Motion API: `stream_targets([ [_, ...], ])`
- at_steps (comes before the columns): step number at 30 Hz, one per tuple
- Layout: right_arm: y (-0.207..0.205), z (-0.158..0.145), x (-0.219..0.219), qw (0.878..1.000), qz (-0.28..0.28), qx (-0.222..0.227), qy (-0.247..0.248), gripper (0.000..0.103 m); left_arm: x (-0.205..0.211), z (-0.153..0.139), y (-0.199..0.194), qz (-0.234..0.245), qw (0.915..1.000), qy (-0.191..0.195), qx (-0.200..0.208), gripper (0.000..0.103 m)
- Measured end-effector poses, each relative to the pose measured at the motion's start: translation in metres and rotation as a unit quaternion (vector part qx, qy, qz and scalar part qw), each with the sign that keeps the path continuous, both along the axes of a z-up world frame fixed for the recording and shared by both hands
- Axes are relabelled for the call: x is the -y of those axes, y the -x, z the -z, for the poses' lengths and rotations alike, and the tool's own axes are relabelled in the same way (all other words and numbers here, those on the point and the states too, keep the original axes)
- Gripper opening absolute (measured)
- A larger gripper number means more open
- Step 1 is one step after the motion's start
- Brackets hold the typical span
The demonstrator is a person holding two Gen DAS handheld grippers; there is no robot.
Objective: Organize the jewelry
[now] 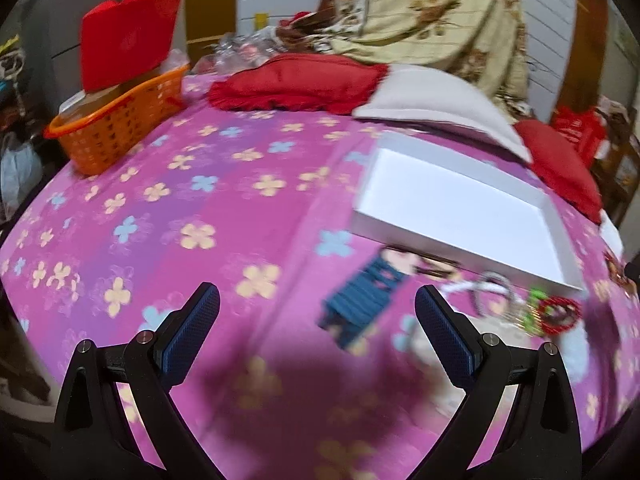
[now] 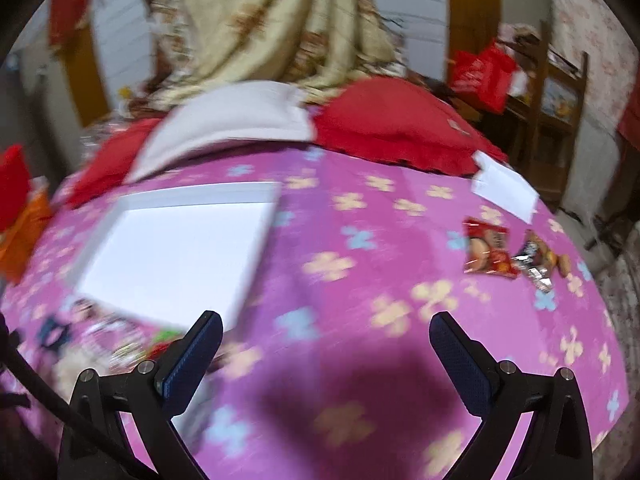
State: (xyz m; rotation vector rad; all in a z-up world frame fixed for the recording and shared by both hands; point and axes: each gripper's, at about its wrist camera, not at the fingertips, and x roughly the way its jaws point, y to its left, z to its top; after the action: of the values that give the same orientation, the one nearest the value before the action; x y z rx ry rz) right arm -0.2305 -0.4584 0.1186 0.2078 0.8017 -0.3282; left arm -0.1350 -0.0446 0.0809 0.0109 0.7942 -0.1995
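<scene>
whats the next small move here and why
Probably swing the open left gripper right toward the red bangles lying beside the white tray; both grippers, the right gripper too, hold nothing, and the tray looks bare.

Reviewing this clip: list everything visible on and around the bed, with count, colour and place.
bedsheet: one, pink with flowers, covers bed
white tray: one, empty, mid-bed
bangles: small blurred pile, red, green, silver, at tray's near corner
orange basket: one, far left edge, holds red item
red pillows: two, at bed head
white pillow: one, between them
snack packets: two, red and dark, right side
white paper: one, beside right pillow
left gripper: open, empty
right gripper: open, empty
</scene>
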Motion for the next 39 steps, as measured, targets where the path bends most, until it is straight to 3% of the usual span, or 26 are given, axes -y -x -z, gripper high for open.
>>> stream_targets([
  [6, 0.023, -0.011, -0.072, 0.998, -0.058, 0.026, -0.006, 0.103, 0.026, -0.014, 0.029, 0.034, 0.9993, -0.006, 0.017, 0.099],
  [18, 0.027, -0.017, -0.137, 0.994, -0.103, 0.020, 0.012, 0.103, 0.040, -0.024, 0.045, 0.033, 0.9994, -0.008, 0.011, 0.099],
  [39, 0.022, -0.007, -0.141, 0.994, -0.106, 0.003, -0.001, 0.103, 0.042, -0.018, 0.048, 0.035, 0.9993, -0.010, 0.005, 0.099],
])
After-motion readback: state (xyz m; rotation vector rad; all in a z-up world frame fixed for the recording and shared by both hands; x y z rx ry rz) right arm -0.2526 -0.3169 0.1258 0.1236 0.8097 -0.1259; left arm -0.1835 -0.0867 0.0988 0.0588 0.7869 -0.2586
